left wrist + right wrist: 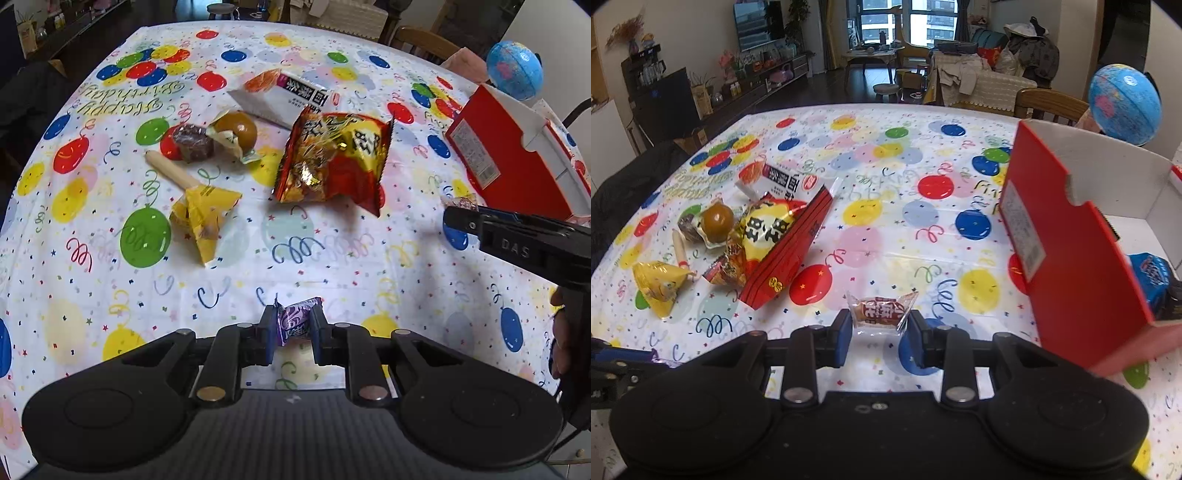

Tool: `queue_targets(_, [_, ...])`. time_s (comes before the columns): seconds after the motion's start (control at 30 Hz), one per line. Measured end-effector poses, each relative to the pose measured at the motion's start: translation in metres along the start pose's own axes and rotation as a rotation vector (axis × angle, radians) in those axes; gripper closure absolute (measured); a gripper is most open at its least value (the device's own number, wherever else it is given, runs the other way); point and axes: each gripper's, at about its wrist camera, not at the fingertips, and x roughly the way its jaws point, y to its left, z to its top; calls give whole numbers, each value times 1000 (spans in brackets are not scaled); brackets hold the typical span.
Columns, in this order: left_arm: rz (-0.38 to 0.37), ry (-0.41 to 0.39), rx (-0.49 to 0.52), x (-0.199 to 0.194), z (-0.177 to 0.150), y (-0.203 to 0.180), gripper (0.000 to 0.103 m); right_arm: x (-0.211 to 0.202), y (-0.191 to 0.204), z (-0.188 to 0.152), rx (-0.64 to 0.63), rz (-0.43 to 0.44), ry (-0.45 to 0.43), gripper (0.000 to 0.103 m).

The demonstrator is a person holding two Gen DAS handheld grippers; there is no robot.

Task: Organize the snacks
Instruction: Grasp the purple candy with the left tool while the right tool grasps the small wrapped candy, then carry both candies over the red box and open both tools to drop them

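My left gripper (293,326) is shut on a small purple-wrapped candy (295,319), held just above the balloon-print tablecloth (332,258). In the right wrist view my right gripper (881,323) is shut on a clear-wrapped brown and red candy (879,310), lifted off the cloth. The left wrist view shows that right gripper (456,218) from the side, close to the open red box (506,162). The same box (1071,240) stands right of the right gripper's fingers, with a blue packet (1152,280) inside.
Loose snacks lie at the middle left: a red-gold bag (332,158), a white packet (291,96), a brown ball in wrapper (236,127), a dark round cake (192,142), and a yellow wrapped stick snack (203,214). A blue globe (515,70) stands behind the box.
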Motion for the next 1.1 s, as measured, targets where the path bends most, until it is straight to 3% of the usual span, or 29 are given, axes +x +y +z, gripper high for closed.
queue_targets(0.47, [-79,-85,80,-36,31,-48,85,-72,-33,21,36,-24,-87,72])
queue_targets(1.1, [-161,-173,229,-41,85,-173,85,-124,-129,38,94,-93,-189,72])
